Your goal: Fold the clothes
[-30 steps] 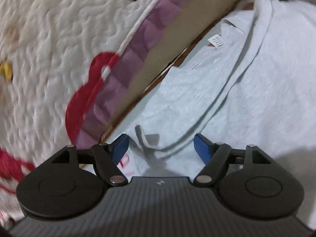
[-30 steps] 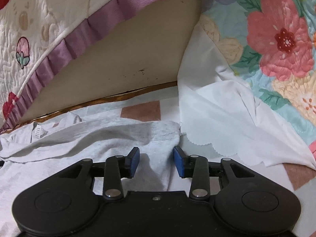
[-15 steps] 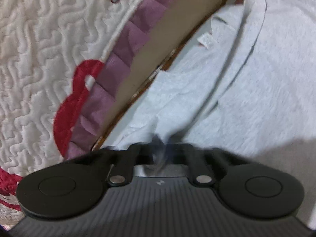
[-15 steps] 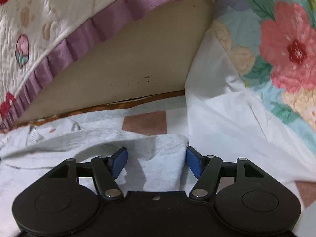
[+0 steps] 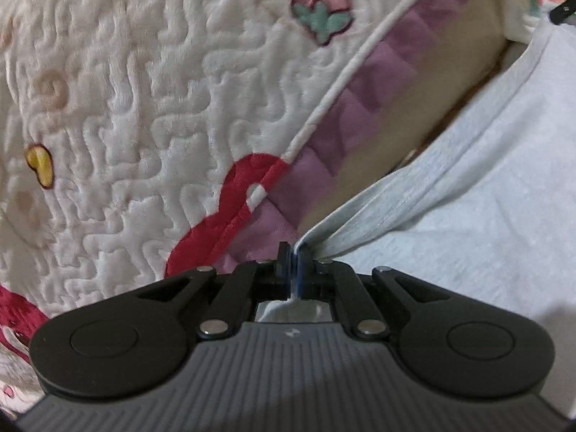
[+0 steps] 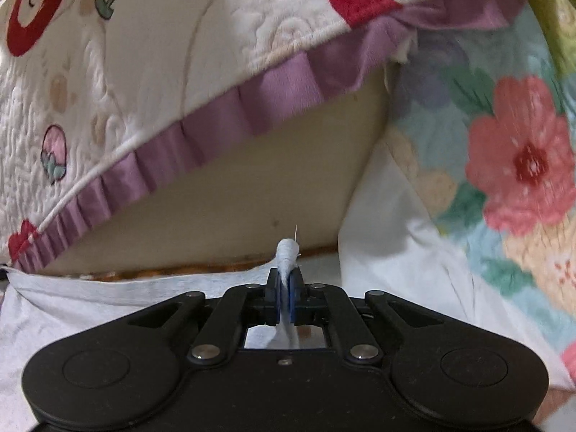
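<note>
- Left gripper [image 5: 294,252]: closed, its blue pads pinching an edge of the grey garment [image 5: 468,194]. From the pinch the cloth runs forward and to the right as a taut, hemmed band.
- Right gripper [image 6: 287,280]: likewise closed on the grey garment [image 6: 72,309], with a small tuft of cloth standing up between the pads. The rest of the fabric lies to the left of and below this claw.
- Position of the garment: spread low on a patterned surface, just beside the quilted bedspread [image 5: 126,108] with its purple frill [image 6: 216,118]. A white cloth [image 6: 388,252] and a floral cover [image 6: 522,165] lie to the right.
- Governing relation: the held edge spans between the two claws, its long axis running roughly from the left one to the right one. Each holds one end, so neither is nearer.
- Judgement: any fold would likely carry this edge across the body of the garment, both claws travelling together to keep it straight. How many folds the garment already carries cannot be told.
</note>
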Tool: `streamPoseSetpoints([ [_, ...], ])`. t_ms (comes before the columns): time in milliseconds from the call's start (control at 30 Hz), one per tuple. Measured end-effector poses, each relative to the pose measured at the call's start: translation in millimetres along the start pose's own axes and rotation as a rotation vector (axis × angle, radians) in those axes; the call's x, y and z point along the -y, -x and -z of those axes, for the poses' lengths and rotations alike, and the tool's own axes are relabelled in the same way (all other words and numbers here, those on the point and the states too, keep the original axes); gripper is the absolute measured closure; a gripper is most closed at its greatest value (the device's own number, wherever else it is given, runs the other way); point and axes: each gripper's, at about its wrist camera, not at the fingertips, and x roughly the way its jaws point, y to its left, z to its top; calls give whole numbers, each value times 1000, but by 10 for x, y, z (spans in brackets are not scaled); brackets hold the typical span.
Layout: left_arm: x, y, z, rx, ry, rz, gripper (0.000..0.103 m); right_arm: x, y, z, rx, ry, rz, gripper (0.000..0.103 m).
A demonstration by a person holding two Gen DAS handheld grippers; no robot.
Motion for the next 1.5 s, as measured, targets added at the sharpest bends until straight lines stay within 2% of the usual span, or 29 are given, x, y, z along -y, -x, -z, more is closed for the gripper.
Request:
streamPoseSetpoints([
  [33, 3, -96, 13, -20, 20, -3, 100, -11, -65, -16, -9, 19, 19, 98],
  [100, 21, -257, 54, -62, 49, -15, 91, -30, -214, -19, -48, 59, 50, 98],
  [167, 47, -378, 104, -107, 63, -37, 70, -39, -373, 10, -122, 91, 73, 97],
  [200, -11, -337, 142, -111, 102, -42, 63, -56, -380, 30, -138, 104, 109, 84],
  [233, -78, -283, 182, -112, 145, -46, 48, -74, -386, 51, -154, 117, 145, 79],
  [267, -144, -230, 221, -113, 188, -51, 37, -48, -326, 65, -154, 99, 134, 65],
  [300, -211, -177, 261, -114, 230, -56, 35, -22, -265, 79, -154, 80, 122, 51],
  [333, -302, -101, 342, -135, 291, -23, 34, 23, -164, 128, -166, 43, 112, 48],
  [500, -569, 389, 847, -216, 555, 202, 34, 249, 345, 379, -228, -144, 66, 47],
  [600, -532, 626, 1108, -277, 614, 270, 34, 385, 651, 529, -265, -257, 38, 47],
  [767, -476, 1001, 1320, -355, 643, 279, 34, 611, 1160, 780, -324, -444, -9, 47],
  [867, -417, 1151, 1327, -403, 630, 275, 34, 529, 1326, 993, -392, -564, -74, 47],
  [1000, -420, 1337, 1325, -417, 713, 345, 34, 400, 1551, 1281, -444, -737, -116, 47],
  [1100, -400, 1476, 1374, -467, 819, 356, 34, 324, 1691, 1478, -451, -915, -117, 47],
  [1167, -400, 1571, 1415, -503, 878, 328, 34, 267, 1681, 1515, -417, -965, -107, 47],
  [1333, -446, 1738, 1730, -567, 1196, 385, 34, 125, 1654, 1605, -328, -1088, -81, 46],
  [1367, -446, 1744, 1761, -555, 1224, 388, 35, 96, 1648, 1622, -309, -1112, -76, 46],
  [1400, -446, 1747, 1786, -539, 1246, 390, 35, 68, 1643, 1640, -291, -1137, -71, 51],
  [1433, -447, 1750, 1812, -524, 1269, 392, 37, 39, 1637, 1658, -273, -1161, -66, 62],
  [1467, -447, 1754, 1837, -508, 1291, 393, 40, 7, 1634, 1593, -232, -1093, -24, 96],
  [1500, -444, 1759, 1841, -499, 1288, 376, 42, -33, 1702, 1509, -191, -1000, -5, 95],
])
